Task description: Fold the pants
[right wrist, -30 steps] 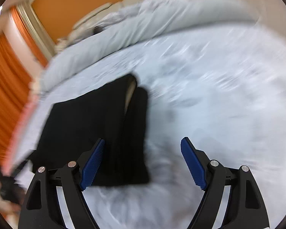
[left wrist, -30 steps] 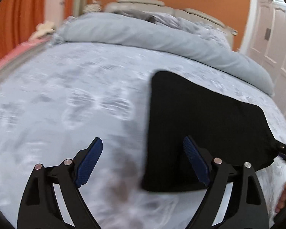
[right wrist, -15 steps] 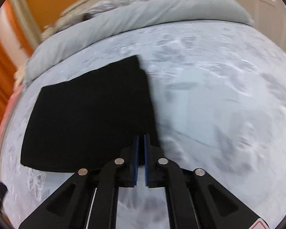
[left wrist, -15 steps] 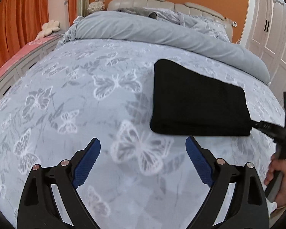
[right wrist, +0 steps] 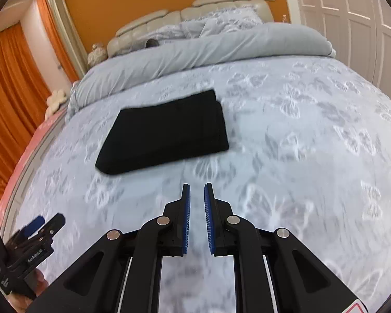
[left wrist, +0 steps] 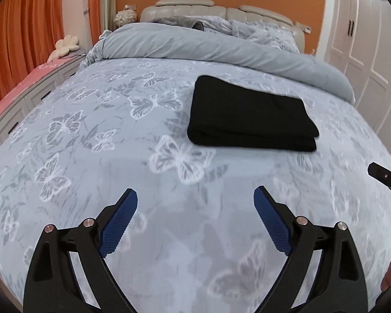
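Since a second ago both grippers have drawn back from the pants (left wrist: 250, 116), now clear of them. The right gripper (right wrist: 196, 190), wide then, is nearly closed, jaws parting slightly, nothing between. The left gripper (left wrist: 195, 195) stays wide, empty. The black pants lie folded, a flat rectangle on the bed (left wrist: 91, 135), at 12 o'clock from both.

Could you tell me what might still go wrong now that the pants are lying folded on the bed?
1. The folded pants have loose layered edges at the right end; a bump there might spread them.
2. The right claw, empty with its jaws opening from a narrow gap, could snag the bedspread if it dips.
3. The soft bedspread gives underfoot, so pressing near the stack may tilt it.
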Demonstrator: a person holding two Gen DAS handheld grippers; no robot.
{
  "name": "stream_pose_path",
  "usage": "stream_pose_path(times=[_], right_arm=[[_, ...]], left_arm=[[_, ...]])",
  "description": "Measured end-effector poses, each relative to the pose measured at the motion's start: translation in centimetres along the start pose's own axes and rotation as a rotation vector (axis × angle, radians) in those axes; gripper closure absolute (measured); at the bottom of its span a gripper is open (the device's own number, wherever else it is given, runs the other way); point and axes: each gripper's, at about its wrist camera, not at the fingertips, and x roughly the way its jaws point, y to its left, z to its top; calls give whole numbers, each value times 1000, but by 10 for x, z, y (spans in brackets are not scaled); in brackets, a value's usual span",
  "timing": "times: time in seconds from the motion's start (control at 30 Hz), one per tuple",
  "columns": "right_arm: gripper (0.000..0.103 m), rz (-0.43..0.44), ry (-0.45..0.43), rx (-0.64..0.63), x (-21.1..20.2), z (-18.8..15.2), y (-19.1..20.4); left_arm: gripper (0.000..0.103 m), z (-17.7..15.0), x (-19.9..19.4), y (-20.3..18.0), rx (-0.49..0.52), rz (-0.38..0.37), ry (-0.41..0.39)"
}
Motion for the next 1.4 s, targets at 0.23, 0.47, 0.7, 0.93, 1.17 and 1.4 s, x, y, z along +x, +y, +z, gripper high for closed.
stream_pose_path(times=[0.23,0.47,0.7,0.93,1.17,1.4], right_arm=[[89,-79,-29,-126,-24,-39,15],[76,-82,-50,-123,-31,-56,3],[76,-88,-24,-107,-23,-59,-3],[74,-74,-17,-99,-20,-58,3],[70,-89,-36,-128,-22,-62,17],[61,-104,-53,-128,-23,-63,24]], left_arm=[[14,-25,-22,-16,118,64,-51],[14,-31,-15,-22,135,74,-36],[14,-32,-7,-26,127,61,-20],[11,-30,-6,-22,107,51,-14],[5,-28,-17,-24,110,52,-61],[5,-30,-19,-23,112,63,-59]])
